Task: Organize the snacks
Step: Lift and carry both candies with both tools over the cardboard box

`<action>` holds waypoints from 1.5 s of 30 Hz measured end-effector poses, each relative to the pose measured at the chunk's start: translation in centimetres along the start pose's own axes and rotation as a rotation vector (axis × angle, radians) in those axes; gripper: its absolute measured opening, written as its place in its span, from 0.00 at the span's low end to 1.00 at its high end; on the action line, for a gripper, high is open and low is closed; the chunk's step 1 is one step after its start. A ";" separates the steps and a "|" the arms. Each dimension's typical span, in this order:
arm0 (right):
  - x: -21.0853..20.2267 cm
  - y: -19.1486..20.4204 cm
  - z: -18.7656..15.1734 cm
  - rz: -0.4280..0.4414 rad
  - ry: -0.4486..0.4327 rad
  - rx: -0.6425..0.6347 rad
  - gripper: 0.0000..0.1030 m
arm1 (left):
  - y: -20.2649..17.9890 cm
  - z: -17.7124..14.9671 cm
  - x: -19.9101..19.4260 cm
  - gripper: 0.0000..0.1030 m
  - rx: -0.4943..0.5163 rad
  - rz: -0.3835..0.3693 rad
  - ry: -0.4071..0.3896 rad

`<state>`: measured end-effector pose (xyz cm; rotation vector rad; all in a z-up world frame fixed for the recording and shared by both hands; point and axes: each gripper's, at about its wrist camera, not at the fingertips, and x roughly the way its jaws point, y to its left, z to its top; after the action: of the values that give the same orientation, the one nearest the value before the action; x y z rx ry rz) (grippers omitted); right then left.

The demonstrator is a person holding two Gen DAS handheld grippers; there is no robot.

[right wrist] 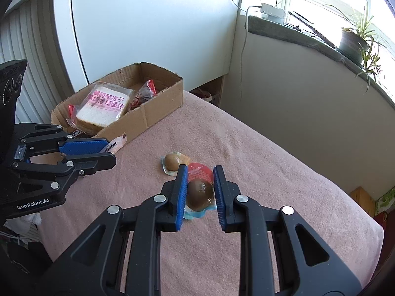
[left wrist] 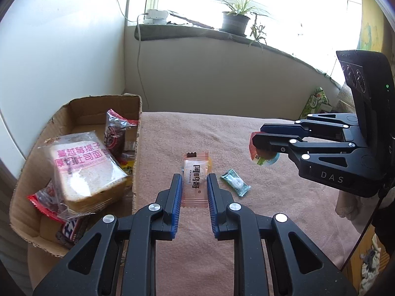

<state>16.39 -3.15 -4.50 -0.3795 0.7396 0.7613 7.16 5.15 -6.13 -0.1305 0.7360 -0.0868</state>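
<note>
Covering the whole surface, a pink blanket carries a cardboard box at its far corner. It already holds a bagged bread slice printed with pink Chinese characters, plus dark packets, so the sorting looks roughly halfway. Both tools are loaded and clear of the blanket. The left gripper is clamped on an orange-edged wafer packet bearing Chinese script; the right gripper is pinched on a sealed brown egg with a red label. Two items remain: another packed egg and a small green candy. "DAS" and "GenRobot.AI" are printed on the gripper bodies.
</note>
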 end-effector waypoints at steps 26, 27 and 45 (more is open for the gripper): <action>4.0 5.0 -5.7 0.152 0.233 -0.067 0.37 | 6.2 -3.5 -5.6 0.18 -0.080 0.070 -0.041; 4.1 5.0 -5.7 0.144 0.228 -0.065 0.37 | 6.2 -3.5 -5.6 0.18 -0.082 0.070 -0.041; 3.3 4.8 -3.8 0.134 0.185 -0.064 0.31 | 7.1 -3.3 -6.5 0.18 -0.097 0.081 -0.063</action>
<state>12.71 -0.38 -9.75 -0.4655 0.9225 0.8854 0.35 12.73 -5.34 -0.1953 0.6815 0.0305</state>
